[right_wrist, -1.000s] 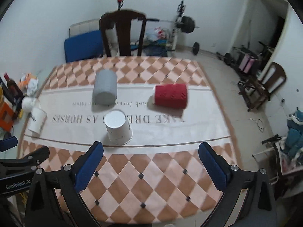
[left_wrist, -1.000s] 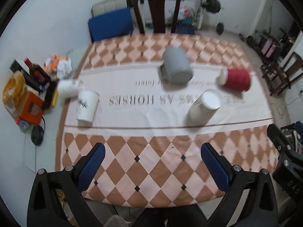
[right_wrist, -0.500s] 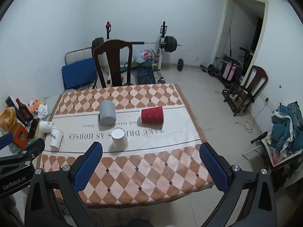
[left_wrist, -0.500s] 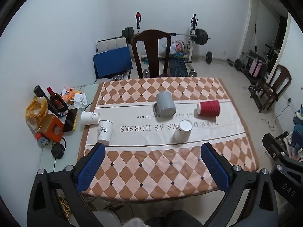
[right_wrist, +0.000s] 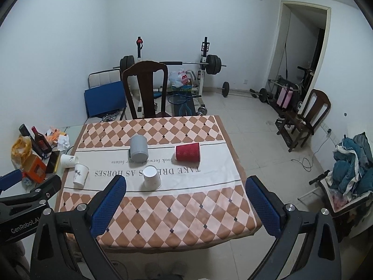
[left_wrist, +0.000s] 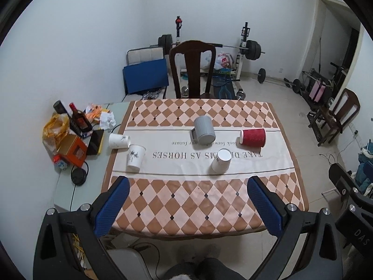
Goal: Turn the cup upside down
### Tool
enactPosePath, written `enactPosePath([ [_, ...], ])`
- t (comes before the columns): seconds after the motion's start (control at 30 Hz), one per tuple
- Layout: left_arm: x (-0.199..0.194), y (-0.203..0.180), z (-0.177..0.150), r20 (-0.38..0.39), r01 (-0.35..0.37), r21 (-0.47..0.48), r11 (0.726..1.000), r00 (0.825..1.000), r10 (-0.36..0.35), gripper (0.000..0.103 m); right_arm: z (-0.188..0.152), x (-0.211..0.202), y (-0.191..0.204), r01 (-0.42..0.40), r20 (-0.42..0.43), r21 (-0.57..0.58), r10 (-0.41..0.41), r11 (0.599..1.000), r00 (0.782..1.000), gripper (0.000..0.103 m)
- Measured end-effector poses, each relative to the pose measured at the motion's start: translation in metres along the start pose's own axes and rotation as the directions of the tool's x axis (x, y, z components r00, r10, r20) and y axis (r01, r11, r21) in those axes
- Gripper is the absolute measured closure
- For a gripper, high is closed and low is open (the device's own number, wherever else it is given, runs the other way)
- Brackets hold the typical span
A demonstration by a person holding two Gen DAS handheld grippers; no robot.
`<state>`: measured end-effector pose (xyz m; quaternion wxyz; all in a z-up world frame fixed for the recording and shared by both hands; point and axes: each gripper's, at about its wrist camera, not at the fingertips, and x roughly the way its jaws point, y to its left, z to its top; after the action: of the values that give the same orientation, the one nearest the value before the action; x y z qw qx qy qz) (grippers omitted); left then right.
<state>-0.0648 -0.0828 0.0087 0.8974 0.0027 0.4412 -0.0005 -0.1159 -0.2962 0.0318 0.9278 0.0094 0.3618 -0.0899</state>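
Lying sideways, red cup (right_wrist: pixel 188 152) axis across table, mouth right; both tools spread wide, holding nothing.

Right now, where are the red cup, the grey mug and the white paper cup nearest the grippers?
red cup (left_wrist: pixel 253 136), left wrist view, on its ribbed side.
grey mug (left_wrist: pixel 204 131), left wrist view, on its body.
white paper cup (right_wrist: pixel 152 177), right wrist view, on its side wall.

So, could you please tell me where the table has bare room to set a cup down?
The near checkered band of the tablecloth, between the table's front edge and the white paper cup, is bare. So is the far checkered band behind the grey mug. The left end is crowded: two printed cups, a bottle and an orange box.
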Motion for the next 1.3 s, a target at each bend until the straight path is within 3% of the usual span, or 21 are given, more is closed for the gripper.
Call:
enactPosePath([
  [0.3, -0.001, -0.003, -0.004, -0.034, -0.013, -0.001, 1.000, 0.999, 0.013, 0.000, 0.001, 0.010, -0.003, 0.000, -0.039, -0.019, -0.001, 1.000, 0.999, 0.000],
  [1.3, -0.006, -0.001, -0.003, -0.027, -0.023, 0.004, 1.000, 0.999, 0.023, 0.000, 0.005, 0.020, -0.010, -0.022, -0.053, -0.022, 0.021, 1.000, 0.998, 0.000],
])
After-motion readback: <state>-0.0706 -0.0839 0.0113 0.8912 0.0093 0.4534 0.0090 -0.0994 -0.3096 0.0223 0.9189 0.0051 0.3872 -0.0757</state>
